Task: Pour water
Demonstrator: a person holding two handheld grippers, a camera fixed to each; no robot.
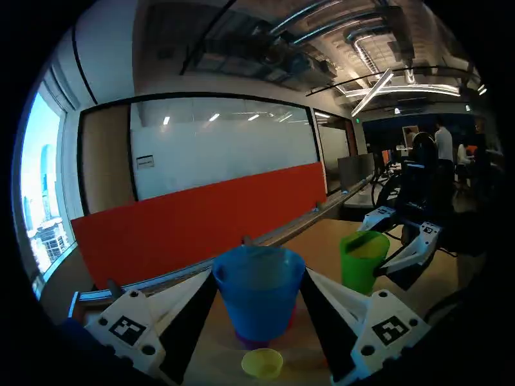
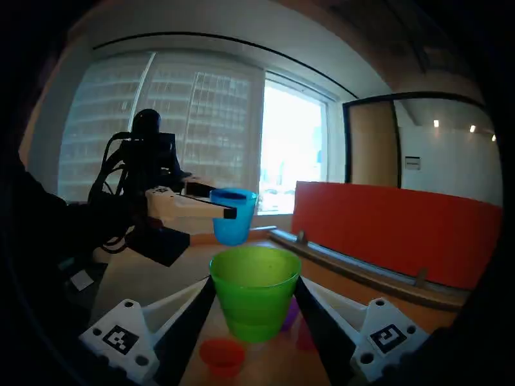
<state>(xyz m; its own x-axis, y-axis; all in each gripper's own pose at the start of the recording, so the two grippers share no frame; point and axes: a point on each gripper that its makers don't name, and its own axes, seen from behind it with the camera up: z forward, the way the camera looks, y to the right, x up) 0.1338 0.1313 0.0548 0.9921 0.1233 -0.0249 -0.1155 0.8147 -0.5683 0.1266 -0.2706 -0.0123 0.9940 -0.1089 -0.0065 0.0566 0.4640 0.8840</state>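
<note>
Blue cup (image 1: pixel 259 296) clamped by left hand-held gripper (image 1: pixel 259 275), green cup (image 2: pixel 255 299) by right (image 2: pixel 255 282); contents unclear.

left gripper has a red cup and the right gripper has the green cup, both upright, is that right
Not quite. The left gripper has a blue cup, not a red one; the left gripper view shows it between the two fingers. The rest stands: the right gripper holds the green cup, and both cups are upright.
</note>
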